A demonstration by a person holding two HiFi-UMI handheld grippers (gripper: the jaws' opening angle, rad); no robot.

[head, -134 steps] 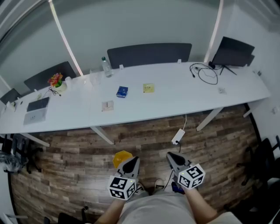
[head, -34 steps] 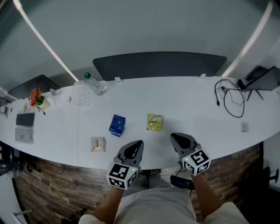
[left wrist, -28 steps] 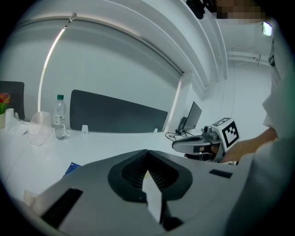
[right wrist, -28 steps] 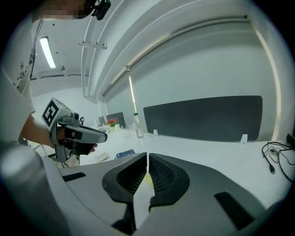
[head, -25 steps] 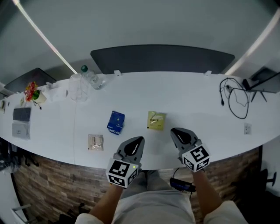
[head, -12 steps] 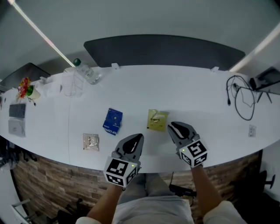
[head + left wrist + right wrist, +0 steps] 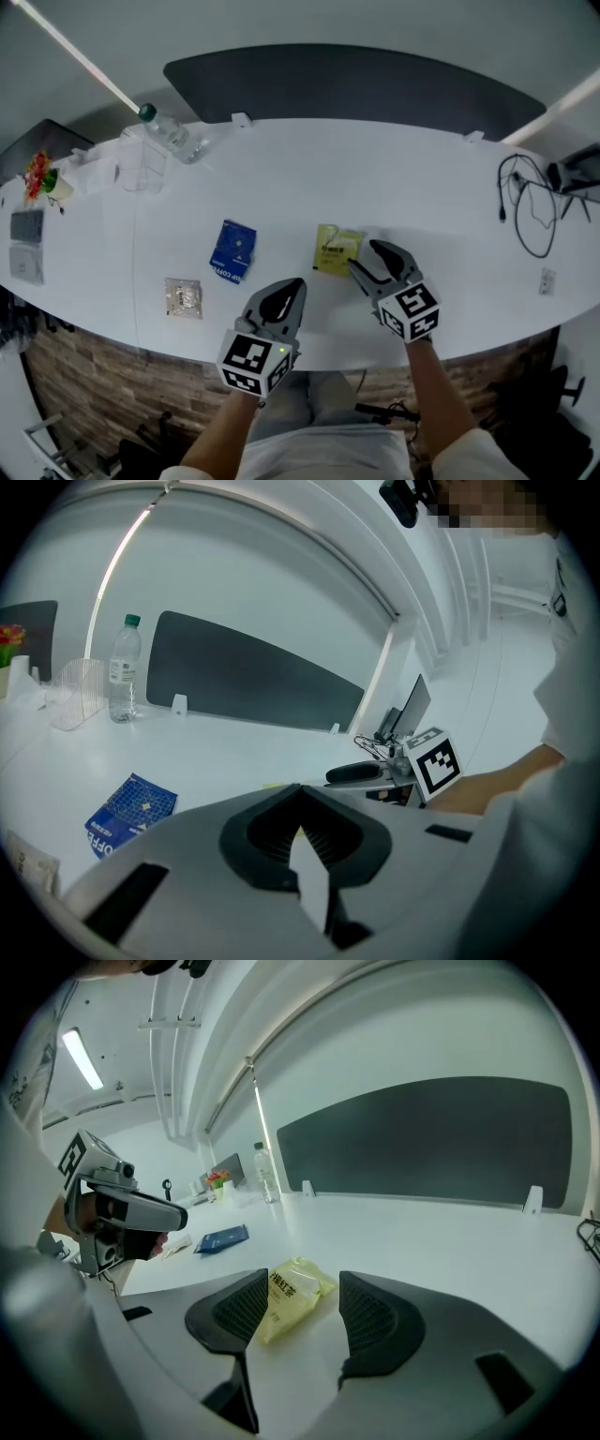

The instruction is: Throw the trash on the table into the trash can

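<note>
— Two grippers are showing in the head view, both over the near edge of the white table (image 7: 422, 183). What is the left gripper (image 7: 292, 287) doing?

— It is hanging above the table edge with its jaws pressed together, and it is carrying nothing. The blue packet (image 7: 232, 250) is lying just ahead of it. A small clear packet (image 7: 183, 297) is lying more to the left, near the edge.

— And the right gripper (image 7: 364, 257)?

— It is pointing at the yellow packet (image 7: 331, 248), which is lying flat on the table. Its jaws have just been opening, and they are reaching around the near corner of this packet.

— What is the left gripper view telling?

— The jaws are meeting at the tips, with nothing between them. The blue packet (image 7: 127, 813) is lying at the left, and a water bottle (image 7: 122, 667) is standing upright far behind it. The right gripper (image 7: 361, 772) is showing at the right side.

— And the right gripper view?

— There the two pads are standing apart. The near end of the yellow packet (image 7: 291, 1299) is lying between them, closer to the pad on the picture's left. I cannot tell if it is touching that pad, but the pads are not squeezing it. The left gripper (image 7: 131, 1208) is hanging at the left, and the blue packet (image 7: 220, 1237) is lying beyond it on the table.
</note>
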